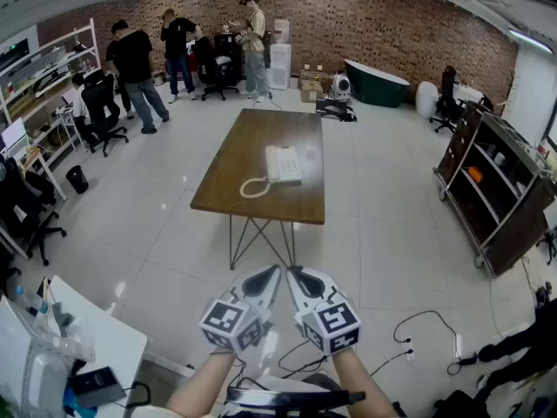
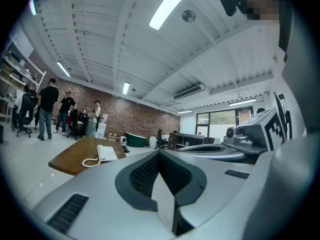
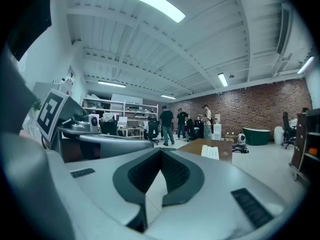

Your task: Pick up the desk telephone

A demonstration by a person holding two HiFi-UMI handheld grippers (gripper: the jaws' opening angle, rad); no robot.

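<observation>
lying on the tabletop [image 1: 252, 138] with its long axis running away from the person, the desk telephone [image 1: 283, 164] sits straight ahead, well apart from the left hand-held gripper [image 1: 273, 271] and right hand-held gripper [image 1: 292, 272], both closed tight and empty, neither clearly nearer; only the right gripper view misses its coiled cord [image 1: 252, 187].

Bright ceiling strip-light — fisheye-warped edges
</observation>
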